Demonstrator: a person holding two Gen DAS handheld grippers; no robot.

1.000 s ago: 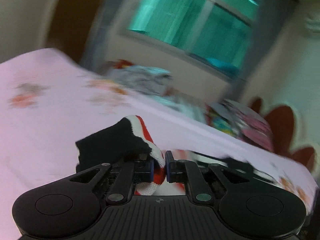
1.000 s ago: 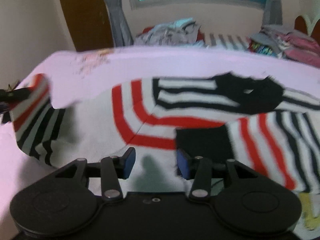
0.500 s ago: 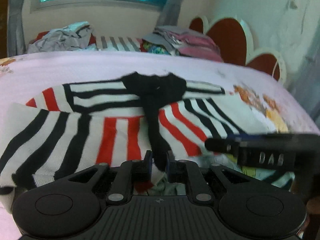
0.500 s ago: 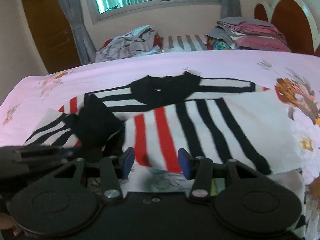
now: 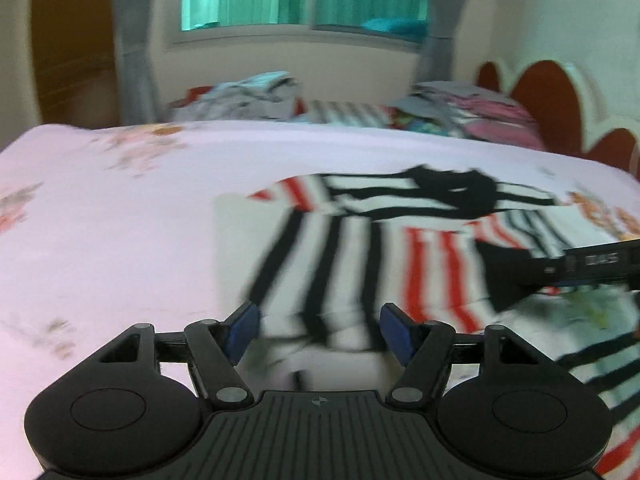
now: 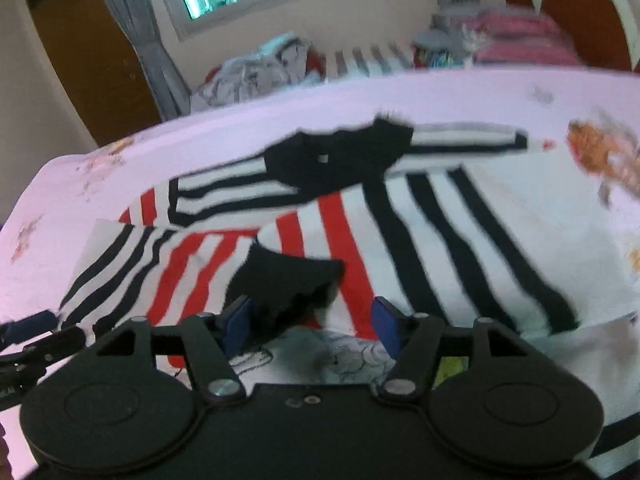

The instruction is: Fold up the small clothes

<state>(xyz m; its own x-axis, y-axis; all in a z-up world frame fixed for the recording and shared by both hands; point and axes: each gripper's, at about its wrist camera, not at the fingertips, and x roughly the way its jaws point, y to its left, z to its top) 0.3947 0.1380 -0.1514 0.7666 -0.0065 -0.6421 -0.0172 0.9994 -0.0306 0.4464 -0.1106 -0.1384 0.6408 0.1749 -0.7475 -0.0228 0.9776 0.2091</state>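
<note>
Left wrist view: left gripper (image 5: 319, 328) low over the near hem of the striped shirt (image 5: 360, 264), jaws just opened to about mid-width, blue pads clear of the cloth, nothing held; cloth seen in the gap, not pinched. Shirt spread flat on the pink bedsheet (image 5: 112, 232), black collar toward the far side, one sleeve already laid across the body, probably so the width narrows before the final fold. Right gripper (image 5: 568, 266) entering from the right edge, just above the shirt.

Right wrist view: right gripper (image 6: 311, 325) over the folded-in sleeve's black cuff (image 6: 288, 280), jaws just widened, half open and empty; left pad beside the cuff, contact not clear through blur. Shirt (image 6: 420, 216) lying mid-sheet, collar away from the camera. Sleeve likely dropped here to rest on the chest. Heap of unfolded clothes (image 6: 256, 72) and a folded stack (image 6: 516, 40) beyond the bed.
</note>
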